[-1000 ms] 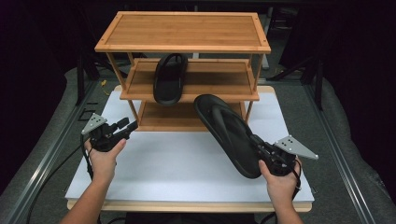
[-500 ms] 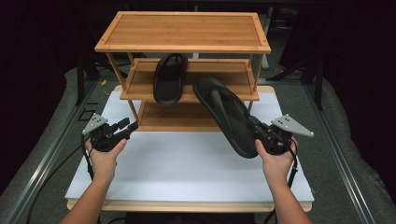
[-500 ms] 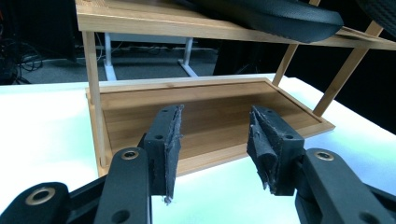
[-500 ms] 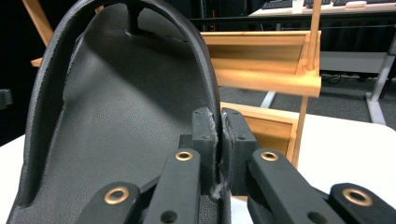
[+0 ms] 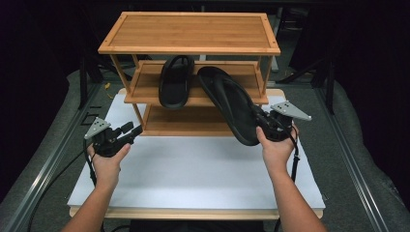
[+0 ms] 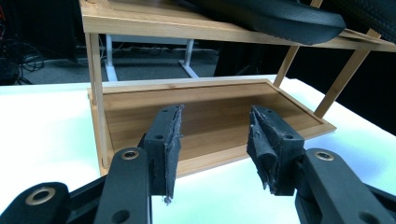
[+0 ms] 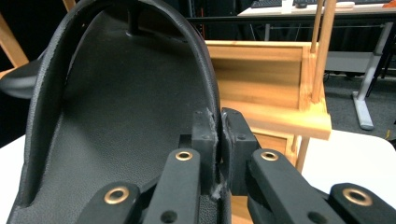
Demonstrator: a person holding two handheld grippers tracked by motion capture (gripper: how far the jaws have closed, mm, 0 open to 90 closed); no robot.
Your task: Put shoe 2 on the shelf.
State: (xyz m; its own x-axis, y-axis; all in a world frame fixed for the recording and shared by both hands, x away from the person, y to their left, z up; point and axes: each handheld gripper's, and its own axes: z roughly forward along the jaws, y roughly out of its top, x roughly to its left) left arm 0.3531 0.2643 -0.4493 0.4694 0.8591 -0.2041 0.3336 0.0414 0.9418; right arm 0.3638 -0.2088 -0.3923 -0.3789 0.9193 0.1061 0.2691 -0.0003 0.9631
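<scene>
Nearest, the left gripper [image 5: 135,130] sat over the white board [image 5: 193,179] with its jaws apart, holding nothing. On the right, the right gripper [image 5: 259,126] was clamped on the heel edge of a black sandal [image 5: 229,104], toe angled toward the rack's [image 5: 188,31] middle shelf [image 5: 145,94]. Farther back, the other sandal [image 5: 175,82] already lay there. Looked like the placing step; next it needed sliding in beside its mate, then releasing.

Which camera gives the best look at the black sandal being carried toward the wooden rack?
The high view: the carried sandal shows whole there, heel pinched in the right gripper, toe over the middle shelf. The right gripper view shows its heel and footbed close up. In the left gripper view a black sole edge shows, but which sandal's is unclear.
</scene>
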